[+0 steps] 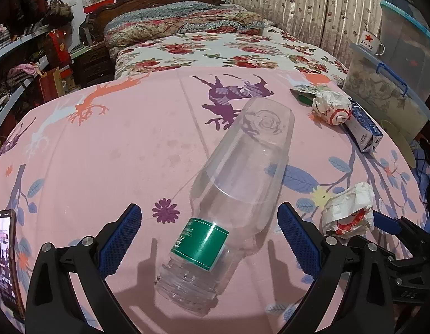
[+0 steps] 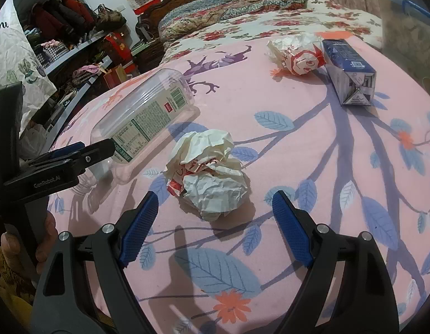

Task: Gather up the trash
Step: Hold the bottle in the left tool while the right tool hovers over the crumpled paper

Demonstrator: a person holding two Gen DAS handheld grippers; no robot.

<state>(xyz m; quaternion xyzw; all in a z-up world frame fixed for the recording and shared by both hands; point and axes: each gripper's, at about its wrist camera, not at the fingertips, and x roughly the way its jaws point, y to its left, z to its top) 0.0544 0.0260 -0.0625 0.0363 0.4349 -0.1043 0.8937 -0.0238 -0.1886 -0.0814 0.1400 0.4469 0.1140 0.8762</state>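
Bottle: the clear plastic bottle [image 1: 237, 194] lies on its side on the pink bedspread [image 1: 103, 153], capless neck toward the left gripper [image 1: 209, 239], base pointing away up the bed.
Near paper: a crumpled paper ball [image 2: 208, 172] sits just right of the bottle, straight ahead of the right gripper [image 2: 212, 222].
Far trash: a second crumpled wad [image 2: 295, 53] touches a blue and white carton [image 2: 347, 69] toward the far right edge, well apart from both grippers.
Left jaws: spread wide either side of the bottle's neck end, pads clear of the plastic, nothing held.
Right jaws: wide apart too, the near paper ball just beyond the tips, nothing held.
Surroundings: a phone [image 1: 6, 261] rests at the left edge; a storage bin [image 1: 387, 83] with a mug [image 1: 372, 43] on top stands beyond the carton.
Risk, bottle: it looks smooth, light and round, so I'd guess a squeeze near the tapering neck could squirt it forward or roll it aside.
Risk, paper: the ball is loose and soft; shallow jaws may pinch only a flap, or catch the bedspread under it.
Risk, crowding: both grippers work close together, so one could nudge the other's target.
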